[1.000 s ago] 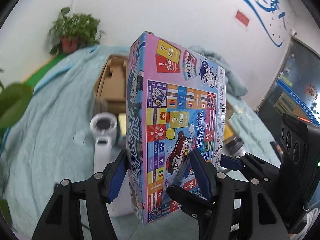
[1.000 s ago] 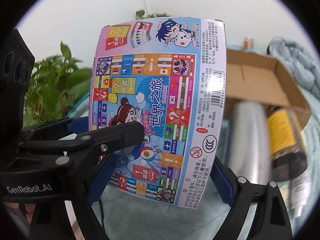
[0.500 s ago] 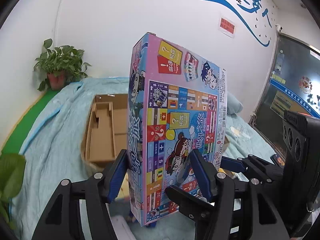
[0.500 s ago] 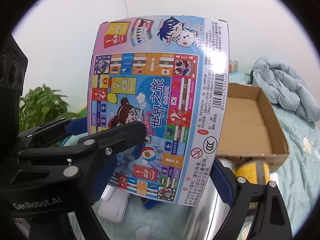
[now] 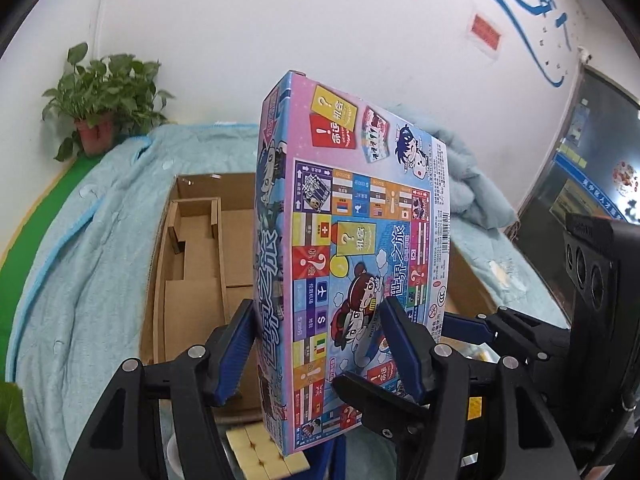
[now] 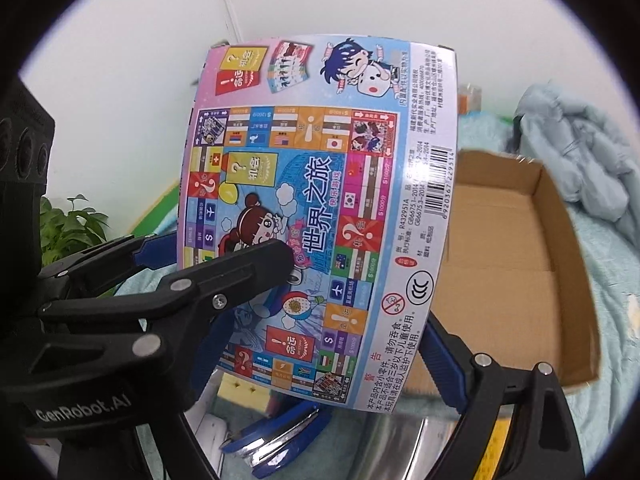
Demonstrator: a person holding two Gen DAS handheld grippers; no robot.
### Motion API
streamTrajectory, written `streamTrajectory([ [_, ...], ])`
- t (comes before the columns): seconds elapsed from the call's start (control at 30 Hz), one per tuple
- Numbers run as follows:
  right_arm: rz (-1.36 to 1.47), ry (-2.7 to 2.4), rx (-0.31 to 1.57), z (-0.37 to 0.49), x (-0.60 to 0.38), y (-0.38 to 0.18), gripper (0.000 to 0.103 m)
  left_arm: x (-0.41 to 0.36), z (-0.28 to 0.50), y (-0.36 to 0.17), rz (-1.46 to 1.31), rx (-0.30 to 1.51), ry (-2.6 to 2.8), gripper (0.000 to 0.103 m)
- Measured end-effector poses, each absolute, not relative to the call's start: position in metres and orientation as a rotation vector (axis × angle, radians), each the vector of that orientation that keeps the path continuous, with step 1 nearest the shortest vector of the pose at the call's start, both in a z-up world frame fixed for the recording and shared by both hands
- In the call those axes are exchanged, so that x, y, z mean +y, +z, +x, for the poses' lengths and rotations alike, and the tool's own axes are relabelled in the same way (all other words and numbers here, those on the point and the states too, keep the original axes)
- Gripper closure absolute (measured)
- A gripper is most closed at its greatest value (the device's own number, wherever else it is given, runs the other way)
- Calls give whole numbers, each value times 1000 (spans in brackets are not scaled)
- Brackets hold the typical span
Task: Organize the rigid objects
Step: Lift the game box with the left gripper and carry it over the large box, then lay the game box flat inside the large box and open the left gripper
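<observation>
A colourful board game box (image 5: pixel 360 240) stands upright in the air, held by both grippers. My left gripper (image 5: pixel 320 344) is shut across its thin sides near the bottom, blue pads pressed on the side and the printed face. My right gripper (image 6: pixel 328 352) is shut across the box's (image 6: pixel 320 200) width, one pad on each long edge. The left gripper (image 6: pixel 230 258) crosses the printed face in the right wrist view. An open cardboard carton (image 5: pixel 192 260) lies just behind the game box, its inside bare (image 6: pixel 500 240) apart from cardboard dividers on its left side.
Below the box lie a yellow cube (image 5: pixel 264 452), a blue stapler (image 6: pixel 276 428) and a shiny steel cylinder (image 6: pixel 380 448). A light blue blanket (image 5: pixel 80 260) covers the surface, with a folded quilt (image 6: pixel 580 160) behind the carton. A potted plant (image 5: pixel 104 100) stands by the wall.
Both grippers have carried the game box toward the cardboard carton, which now looks larger and nearer. The white bottle has dropped out of the left wrist view. The grips are unchanged.
</observation>
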State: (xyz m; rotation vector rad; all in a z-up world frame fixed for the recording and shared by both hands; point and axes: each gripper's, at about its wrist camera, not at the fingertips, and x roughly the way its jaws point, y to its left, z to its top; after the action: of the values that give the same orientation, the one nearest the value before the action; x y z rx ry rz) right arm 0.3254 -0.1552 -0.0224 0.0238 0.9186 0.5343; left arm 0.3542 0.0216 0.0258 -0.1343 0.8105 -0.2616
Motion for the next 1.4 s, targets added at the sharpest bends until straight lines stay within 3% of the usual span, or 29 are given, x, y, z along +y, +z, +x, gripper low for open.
streamTrajectory([
  [0.4, 15, 558, 1169, 367, -134, -82, 14, 43, 411, -61, -204, 1011, -223, 43],
  [0.47, 2, 554, 1194, 370, -131, -88, 18, 49, 411, -69, -199, 1021, -193, 49],
  [0.53, -8, 526, 1232, 375, -129, -96, 25, 50, 413, -76, -171, 1034, -168, 68],
  [0.77, -40, 501, 1292, 378, -128, -117, 32, 51, 402, -89, -149, 1059, -136, 75],
  [0.83, -42, 500, 1304, 381, -126, -118, 39, 48, 397, -84, -166, 1056, -188, 89],
  [0.87, -49, 488, 1308, 386, -130, -121, 44, 44, 393, -80, -179, 1056, -230, 90],
  [1.0, 7, 482, 1288, 388, -139, -118, 46, 33, 367, -50, -80, 910, -214, 90],
  [1.07, 16, 509, 1185, 376, -149, -99, 46, 35, 347, -35, -72, 819, -199, 83],
  [1.1, 22, 515, 1131, 369, -155, -86, 45, 37, 333, -27, -69, 769, -186, 66],
  [1.13, 18, 495, 1071, 358, -165, -72, 41, 40, 322, -20, -66, 728, -165, 36],
  [1.2, 17, 439, 990, 339, -182, -54, 19, 46, 293, -6, -58, 606, -89, 5],
  [1.23, 17, 409, 953, 327, -191, -47, 19, 47, 278, 1, -50, 541, -64, 0],
  [1.4, -6, 354, 878, 272, -216, -40, 21, 47, 228, 18, 27, 445, 11, 0],
])
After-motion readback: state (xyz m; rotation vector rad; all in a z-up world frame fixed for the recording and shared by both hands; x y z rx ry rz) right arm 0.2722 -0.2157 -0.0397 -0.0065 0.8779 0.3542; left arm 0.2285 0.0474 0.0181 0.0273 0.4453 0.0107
